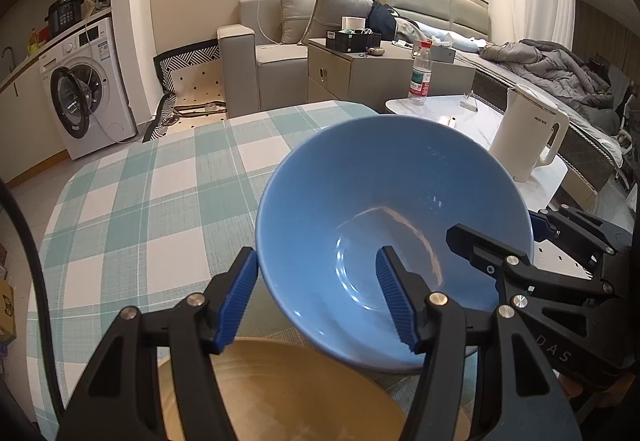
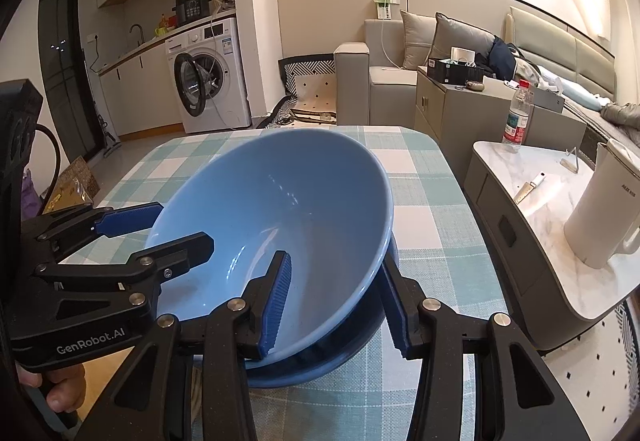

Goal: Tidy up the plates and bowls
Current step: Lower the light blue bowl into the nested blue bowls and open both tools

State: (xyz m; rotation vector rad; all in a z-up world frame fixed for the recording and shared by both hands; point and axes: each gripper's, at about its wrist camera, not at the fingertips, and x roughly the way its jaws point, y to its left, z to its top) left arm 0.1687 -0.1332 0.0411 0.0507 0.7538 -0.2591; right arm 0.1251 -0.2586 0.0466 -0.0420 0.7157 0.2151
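Open checked tablecloth (image 1: 132, 201) beyond bowl (image 1: 384, 201); kettle (image 1: 528, 137) blocks right side.

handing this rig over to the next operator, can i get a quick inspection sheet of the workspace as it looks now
Surface: table under a teal and white checked cloth.
Job's things: blue bowl, tilted, held at its rim from two sides; tan plate just below it.
Clutter: water bottle and white kettle on the marble side table.
Grippers: left gripper straddles the bowl's near rim, one finger inside, one outside; right gripper does the same on the opposite side.
Cables: black cable at the left gripper's body.
Surroundings: washing machine with its door open, sofa, bed.
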